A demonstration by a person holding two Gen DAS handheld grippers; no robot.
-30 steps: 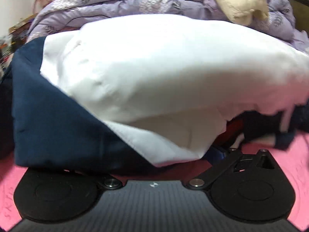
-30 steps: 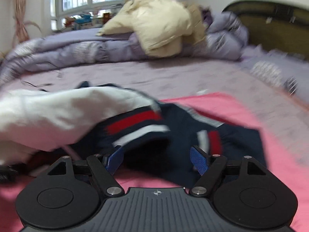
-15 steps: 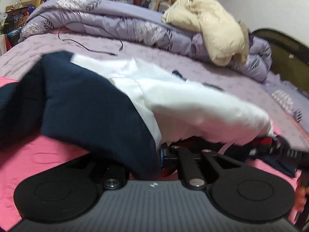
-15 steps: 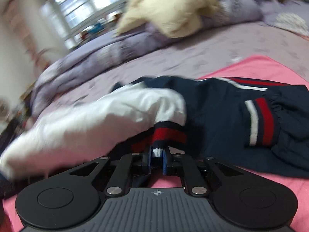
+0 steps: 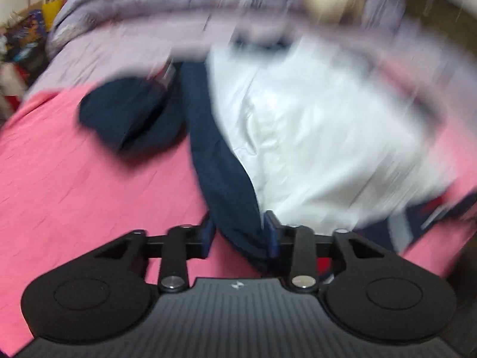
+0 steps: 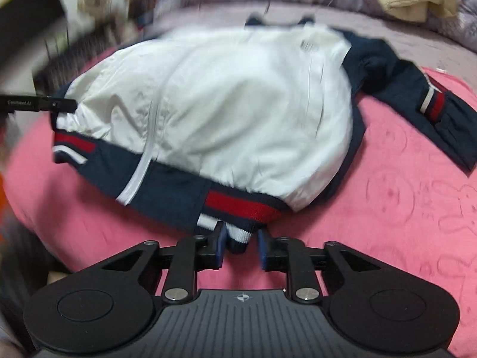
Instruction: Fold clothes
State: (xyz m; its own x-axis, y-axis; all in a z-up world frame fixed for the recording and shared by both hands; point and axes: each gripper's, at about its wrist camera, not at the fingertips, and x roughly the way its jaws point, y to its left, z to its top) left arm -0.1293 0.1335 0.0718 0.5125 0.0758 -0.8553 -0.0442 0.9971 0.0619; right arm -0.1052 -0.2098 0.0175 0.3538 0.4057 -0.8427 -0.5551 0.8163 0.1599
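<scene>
Right wrist view: jacket (image 6: 226, 113) lies spread on pink sheet (image 6: 402, 214), white lining up, navy sleeve (image 6: 417, 95) stretched right. Right gripper (image 6: 240, 243) jaws parted, striped hem (image 6: 238, 208) between blue pads, not clamped. Left wrist view, blurred: left gripper (image 5: 240, 234) jaws apart, navy fold between them.

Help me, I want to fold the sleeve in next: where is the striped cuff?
In the right wrist view the cuff lies at the far right on the pink sheet, at the end of the navy sleeve spread right of the jacket.
</scene>
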